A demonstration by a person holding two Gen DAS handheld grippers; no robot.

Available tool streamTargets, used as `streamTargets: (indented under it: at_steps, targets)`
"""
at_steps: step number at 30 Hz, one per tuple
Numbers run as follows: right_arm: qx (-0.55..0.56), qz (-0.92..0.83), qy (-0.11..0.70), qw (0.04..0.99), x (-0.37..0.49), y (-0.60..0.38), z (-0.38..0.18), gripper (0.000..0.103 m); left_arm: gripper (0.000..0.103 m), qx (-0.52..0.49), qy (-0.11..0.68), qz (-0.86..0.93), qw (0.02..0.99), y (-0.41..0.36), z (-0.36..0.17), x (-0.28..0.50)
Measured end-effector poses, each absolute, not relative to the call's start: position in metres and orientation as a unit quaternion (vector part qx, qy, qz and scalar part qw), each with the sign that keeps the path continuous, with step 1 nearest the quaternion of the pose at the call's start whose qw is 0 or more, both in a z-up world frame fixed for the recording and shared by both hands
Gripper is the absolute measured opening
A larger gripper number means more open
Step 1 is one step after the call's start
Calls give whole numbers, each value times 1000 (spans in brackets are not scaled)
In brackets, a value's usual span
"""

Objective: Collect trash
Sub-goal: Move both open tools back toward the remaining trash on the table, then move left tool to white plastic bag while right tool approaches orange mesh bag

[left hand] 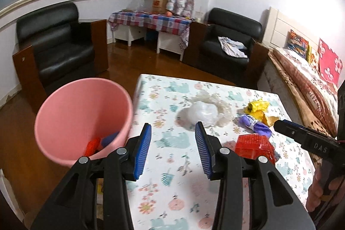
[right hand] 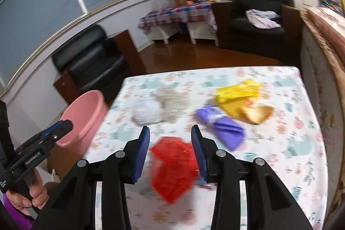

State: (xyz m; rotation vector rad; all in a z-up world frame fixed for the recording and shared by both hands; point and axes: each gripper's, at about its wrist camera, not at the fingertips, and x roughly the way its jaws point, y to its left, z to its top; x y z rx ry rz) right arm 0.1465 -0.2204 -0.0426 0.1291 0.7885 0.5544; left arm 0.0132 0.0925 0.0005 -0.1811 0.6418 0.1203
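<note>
— The left hand-held gripper, what is it doing?

— It hangs over the near left part of the table with its blue pads spread wide and nothing between them. The pink bucket stands just to its left, off the table's edge, with a red scrap and a dark blue scrap lying in the bottom.

— And the right hand-held gripper?

— Also wide open, holding nothing. In its own view the red wrapper sits between and below the two fingers, blurred, so I cannot tell whether the pads touch it.

— What does the trash look like?

— The red wrapper is crinkled, shiny foil with a dotted pattern. Beyond it lies a purple wrapper, folded and partly twisted, and just behind that a crumpled yellow bag next to a brown paper piece. Farther left are a white plastic wad and a clear, wrinkled film touching it.

— All on the table?

— Yes, on the floral cloth, grouped across its far half.
</note>
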Motion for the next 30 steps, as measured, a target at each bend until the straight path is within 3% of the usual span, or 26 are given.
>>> streamTargets:
  at_steps: [11,30]
  targets:
    - [113,180,382,900,189,-294,-71,41,42,-55,331,34,941,58,-16,56]
    - [136,121,400,898,248,-301,-111,44,42,-58,359,22,931,54,-44,111]
